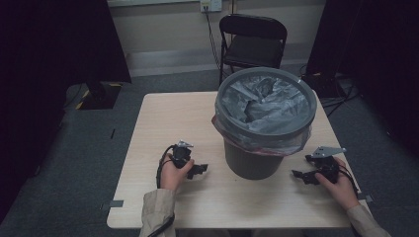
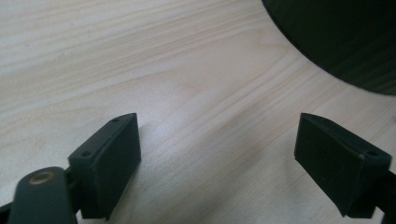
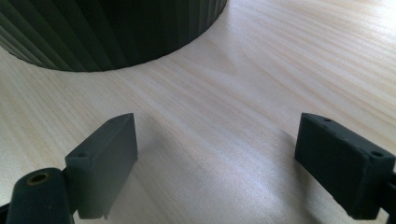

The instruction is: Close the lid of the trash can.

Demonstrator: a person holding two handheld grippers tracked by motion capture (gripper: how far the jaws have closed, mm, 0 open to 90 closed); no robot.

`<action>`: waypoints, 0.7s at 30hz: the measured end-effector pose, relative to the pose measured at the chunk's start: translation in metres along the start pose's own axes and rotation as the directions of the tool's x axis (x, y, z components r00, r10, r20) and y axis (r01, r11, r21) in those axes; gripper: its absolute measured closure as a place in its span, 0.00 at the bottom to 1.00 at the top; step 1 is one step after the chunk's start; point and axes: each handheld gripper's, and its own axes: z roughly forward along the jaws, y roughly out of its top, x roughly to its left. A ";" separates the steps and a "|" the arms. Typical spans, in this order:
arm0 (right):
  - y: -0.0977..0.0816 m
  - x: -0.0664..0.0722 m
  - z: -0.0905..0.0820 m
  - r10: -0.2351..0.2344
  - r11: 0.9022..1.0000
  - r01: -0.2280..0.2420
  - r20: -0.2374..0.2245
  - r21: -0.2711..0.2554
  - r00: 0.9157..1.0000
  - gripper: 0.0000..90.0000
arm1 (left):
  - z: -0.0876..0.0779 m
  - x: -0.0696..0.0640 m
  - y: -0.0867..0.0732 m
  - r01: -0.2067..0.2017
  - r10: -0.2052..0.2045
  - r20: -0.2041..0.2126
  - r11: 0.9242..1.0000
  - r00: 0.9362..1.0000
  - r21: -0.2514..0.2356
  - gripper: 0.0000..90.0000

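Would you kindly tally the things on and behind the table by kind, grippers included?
Grippers: 2, left gripper and right gripper, both open
Bins: 1, grey bin with bag liner
Chairs: 1, folding chair
Total: 4

Ahead of each gripper's jaws, the ribbed bin (image 3: 112,32) is cut off by the frame edge; seen from above, crumpled liner (image 1: 264,106) hides its contents.
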 end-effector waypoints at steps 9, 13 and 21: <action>0.000 0.000 0.000 0.001 1.000 -0.001 0.001 0.000 1.000 0.13 | 0.006 -0.004 -0.008 -0.076 0.076 0.003 0.996 0.997 -0.047 0.01; 0.000 0.000 0.000 0.001 1.000 -0.001 0.001 0.000 1.000 0.13 | 0.007 -0.006 -0.009 -0.113 0.112 -0.016 0.992 0.994 -0.053 0.00; 0.000 0.000 0.000 0.001 1.000 -0.001 0.001 0.000 1.000 0.13 | 0.009 -0.009 -0.015 -0.166 0.162 -0.055 0.983 0.985 -0.079 0.00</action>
